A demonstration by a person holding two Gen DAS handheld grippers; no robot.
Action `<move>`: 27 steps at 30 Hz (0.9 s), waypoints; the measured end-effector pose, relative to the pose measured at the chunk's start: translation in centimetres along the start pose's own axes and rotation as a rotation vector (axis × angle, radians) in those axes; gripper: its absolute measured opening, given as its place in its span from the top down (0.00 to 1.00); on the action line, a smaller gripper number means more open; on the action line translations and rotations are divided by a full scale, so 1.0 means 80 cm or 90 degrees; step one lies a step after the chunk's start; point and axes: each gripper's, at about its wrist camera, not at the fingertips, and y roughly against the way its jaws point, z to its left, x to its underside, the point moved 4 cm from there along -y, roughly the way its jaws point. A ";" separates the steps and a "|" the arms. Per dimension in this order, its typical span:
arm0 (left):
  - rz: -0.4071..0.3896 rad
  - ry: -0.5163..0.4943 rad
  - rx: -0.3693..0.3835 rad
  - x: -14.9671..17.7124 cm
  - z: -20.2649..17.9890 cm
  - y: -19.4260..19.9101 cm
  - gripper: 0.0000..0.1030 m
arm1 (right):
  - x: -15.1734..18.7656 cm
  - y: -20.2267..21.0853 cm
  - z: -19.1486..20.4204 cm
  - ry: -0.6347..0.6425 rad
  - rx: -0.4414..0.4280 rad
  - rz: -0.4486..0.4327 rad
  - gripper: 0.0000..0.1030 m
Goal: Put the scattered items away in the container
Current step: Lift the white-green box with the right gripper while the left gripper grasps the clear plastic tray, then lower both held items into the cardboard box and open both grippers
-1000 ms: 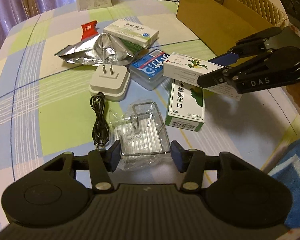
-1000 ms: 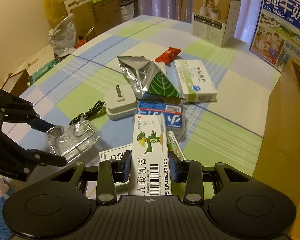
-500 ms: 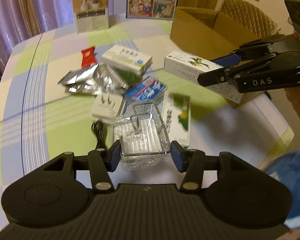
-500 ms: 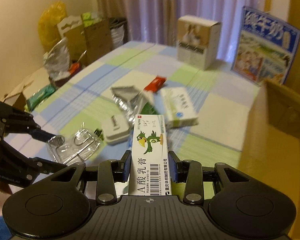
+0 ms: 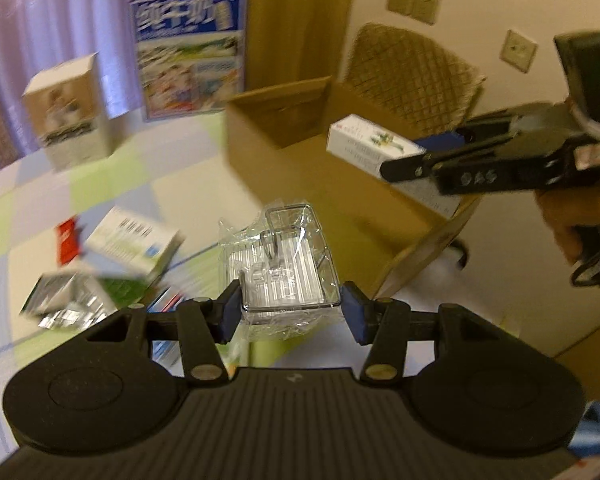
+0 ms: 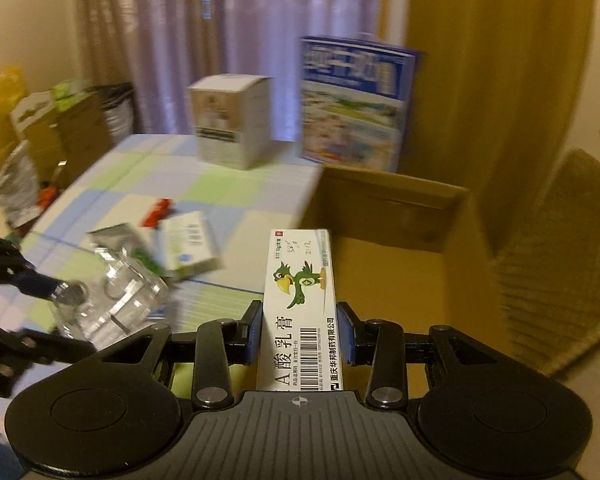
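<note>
Above the cardboard box (image 6: 400, 280), right gripper (image 6: 300, 334) fingers clamp the ointment carton (image 6: 300, 304); left gripper (image 5: 290, 312) fingers grip the clear packet (image 5: 284, 268). Neither released; several items remain on the desk (image 6: 228, 188).

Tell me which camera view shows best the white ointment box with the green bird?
The right wrist view: the ointment box fills the centre, sharp and readable, clamped in the right claw. The left wrist view shows it small and blurred, above the cardboard box.
</note>
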 end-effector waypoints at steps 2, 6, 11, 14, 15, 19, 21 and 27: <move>-0.005 -0.007 0.014 -0.020 -0.015 -0.012 0.54 | 0.005 0.003 -0.026 -0.017 0.015 0.001 0.66; -0.010 -0.027 0.034 -0.054 -0.043 -0.035 0.54 | 0.014 0.004 -0.070 -0.048 0.037 0.004 0.66; 0.003 -0.044 0.058 -0.079 -0.067 -0.072 0.54 | 0.022 -0.001 -0.108 -0.092 0.042 0.001 0.66; 0.014 -0.054 0.062 -0.087 -0.073 -0.095 0.54 | 0.025 -0.007 -0.122 -0.110 0.046 0.002 0.66; 0.018 -0.060 0.064 -0.090 -0.074 -0.103 0.54 | 0.025 -0.011 -0.126 -0.115 0.049 0.003 0.66; 0.028 -0.078 0.069 -0.097 -0.082 -0.127 0.54 | 0.028 -0.022 -0.137 -0.135 0.049 0.008 0.66; 0.033 -0.090 0.068 -0.099 -0.086 -0.138 0.54 | 0.029 -0.027 -0.142 -0.142 0.048 0.012 0.66; 0.042 -0.100 0.063 -0.099 -0.089 -0.161 0.54 | 0.033 -0.039 -0.149 -0.145 0.050 0.021 0.66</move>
